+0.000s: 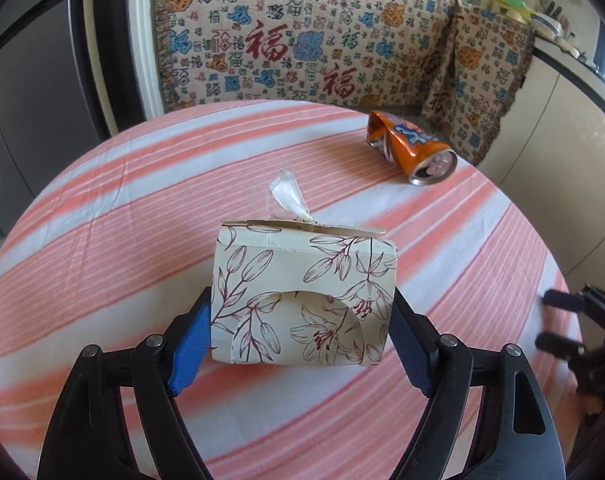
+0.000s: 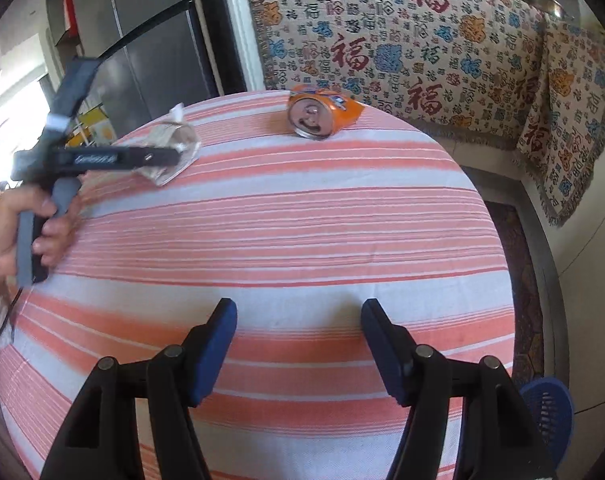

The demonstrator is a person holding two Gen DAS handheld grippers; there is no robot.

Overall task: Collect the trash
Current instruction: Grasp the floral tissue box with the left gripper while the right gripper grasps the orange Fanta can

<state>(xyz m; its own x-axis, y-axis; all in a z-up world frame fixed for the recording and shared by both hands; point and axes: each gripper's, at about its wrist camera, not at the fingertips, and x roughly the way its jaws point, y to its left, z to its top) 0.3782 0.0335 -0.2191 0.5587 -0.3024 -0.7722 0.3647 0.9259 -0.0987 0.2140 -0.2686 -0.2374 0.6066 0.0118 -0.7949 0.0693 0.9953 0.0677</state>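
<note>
My left gripper [image 1: 302, 320] is shut on a cream floral paper box [image 1: 302, 296] with a white ribbon on top, held just above the round table. The box also shows in the right wrist view [image 2: 174, 148], blurred, in the left gripper [image 2: 170, 156]. A crushed orange soda can [image 1: 410, 146] lies on its side at the table's far right; in the right wrist view the can [image 2: 322, 114] lies at the far edge. My right gripper [image 2: 298, 340] is open and empty above the table's near part; it shows at the left wrist view's right edge [image 1: 558, 322].
The round table has a pink-and-white striped cloth [image 2: 286, 220]. A sofa with a patterned throw [image 1: 302, 40] stands behind it. A blue basket [image 2: 550, 404] sits on the floor at the table's right. A grey fridge [image 2: 154, 40] stands at the left.
</note>
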